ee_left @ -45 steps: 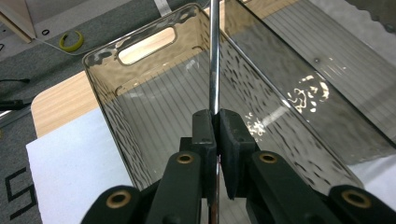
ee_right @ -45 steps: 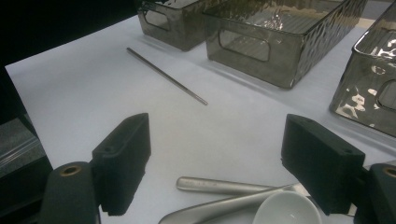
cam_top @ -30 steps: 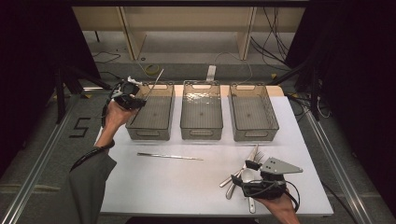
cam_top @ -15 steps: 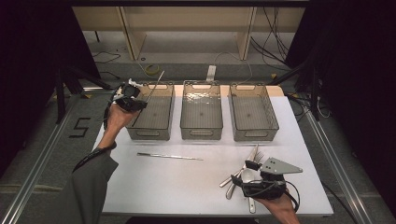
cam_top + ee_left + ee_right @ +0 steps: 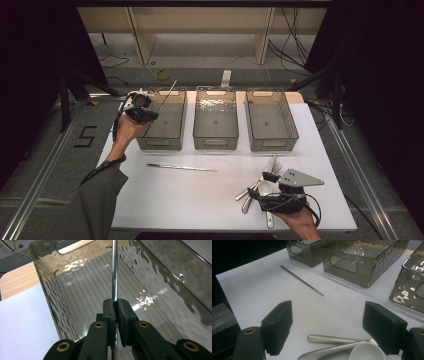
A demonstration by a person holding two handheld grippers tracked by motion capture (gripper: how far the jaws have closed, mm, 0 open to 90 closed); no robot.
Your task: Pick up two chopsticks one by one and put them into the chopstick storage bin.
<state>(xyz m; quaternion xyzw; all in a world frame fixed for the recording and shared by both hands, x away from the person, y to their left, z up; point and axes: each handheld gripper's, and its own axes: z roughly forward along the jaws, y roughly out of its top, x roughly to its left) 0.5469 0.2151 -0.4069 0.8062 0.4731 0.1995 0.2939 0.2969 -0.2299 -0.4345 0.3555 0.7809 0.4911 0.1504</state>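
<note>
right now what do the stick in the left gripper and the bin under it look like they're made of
The stick looks like polished metal: thin, straight, silvery, with a bright glint along it. The bin looks like smoky see-through plastic, glossy, with rippled walls and a ribbed floor; glass can't be ruled out. The left gripper is shut on the stick.

White table (image 5: 165,210) on a grey floor (image 5: 45,165), metal rails (image 5: 365,175) along both sides. Light wooden shelf unit (image 5: 200,25) behind it, loose cables (image 5: 295,47) on the floor, black "5" (image 5: 85,136) marked left. Dark surroundings either side.
</note>
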